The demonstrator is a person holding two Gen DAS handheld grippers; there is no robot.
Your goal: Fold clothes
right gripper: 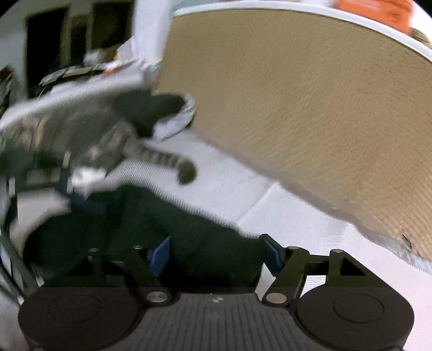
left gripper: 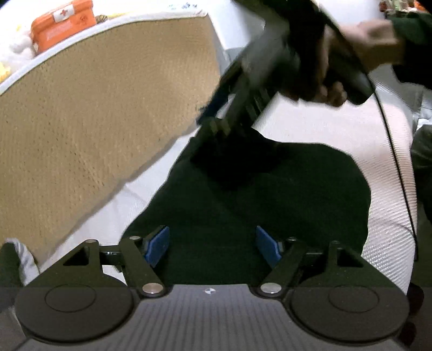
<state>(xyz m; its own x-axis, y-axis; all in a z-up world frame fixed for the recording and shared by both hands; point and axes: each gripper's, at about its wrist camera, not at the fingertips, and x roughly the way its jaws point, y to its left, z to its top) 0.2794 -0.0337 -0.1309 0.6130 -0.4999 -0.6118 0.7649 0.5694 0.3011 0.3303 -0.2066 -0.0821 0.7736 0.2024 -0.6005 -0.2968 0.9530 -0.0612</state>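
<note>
A dark green garment (left gripper: 256, 194) lies crumpled on the white bed sheet (left gripper: 310, 124). My left gripper (left gripper: 213, 247) is open just above its near part, blue pads apart. My right gripper, seen blurred from the left wrist view (left gripper: 213, 118), hangs over the garment's far edge, held by a hand. In the right wrist view the right gripper (right gripper: 216, 255) is open over the same dark garment (right gripper: 167, 224). My left gripper (right gripper: 64, 186) shows there at the left, blurred.
A tan mattress side (left gripper: 102, 116) rises along the bed. An orange first-aid box (left gripper: 62, 24) sits on top of it. A tabby cat (right gripper: 89, 140) with a striped tail stands on the sheet beside the garment. A black cable (left gripper: 397, 151) hangs at the right.
</note>
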